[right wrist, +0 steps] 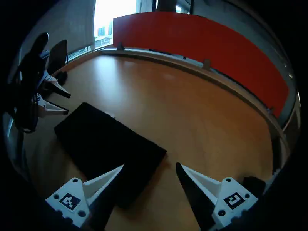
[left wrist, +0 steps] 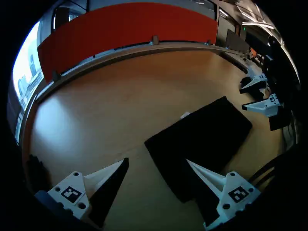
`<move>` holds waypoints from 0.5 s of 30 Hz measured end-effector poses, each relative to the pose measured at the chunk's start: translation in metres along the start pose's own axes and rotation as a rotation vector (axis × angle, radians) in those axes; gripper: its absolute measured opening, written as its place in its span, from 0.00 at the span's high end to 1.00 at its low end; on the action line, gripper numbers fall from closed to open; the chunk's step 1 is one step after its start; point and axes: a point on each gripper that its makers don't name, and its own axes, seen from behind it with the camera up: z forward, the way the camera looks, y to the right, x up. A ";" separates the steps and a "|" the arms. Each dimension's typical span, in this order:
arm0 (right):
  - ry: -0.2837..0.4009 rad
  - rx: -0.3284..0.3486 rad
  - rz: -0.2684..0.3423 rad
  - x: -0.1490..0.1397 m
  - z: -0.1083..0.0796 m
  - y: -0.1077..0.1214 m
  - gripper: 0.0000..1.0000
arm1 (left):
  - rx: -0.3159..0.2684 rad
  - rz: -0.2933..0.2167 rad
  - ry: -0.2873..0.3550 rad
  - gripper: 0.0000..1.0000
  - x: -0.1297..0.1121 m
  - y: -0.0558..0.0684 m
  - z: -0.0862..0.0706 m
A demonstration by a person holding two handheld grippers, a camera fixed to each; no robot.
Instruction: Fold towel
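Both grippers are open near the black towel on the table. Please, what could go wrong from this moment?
1. The towel is dark and looks thick, perhaps layered. The open jaws of the left gripper might pinch only some layers, giving an uneven fold.
2. The table looks smooth, so the towel may slide instead of folding.
3. The right gripper faces the towel from the opposite side, so the two grippers could collide over it.

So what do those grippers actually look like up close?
Both match. The left gripper and right gripper each have two white wedge-shaped fingers tapering to points, with black inner faces. Every finger carries a square black-and-white marker and small round holes near its base.
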 end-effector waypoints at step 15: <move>0.013 0.001 0.024 -0.017 -0.027 -0.012 0.05 | 0.025 -0.052 0.014 0.00 -0.017 0.006 -0.022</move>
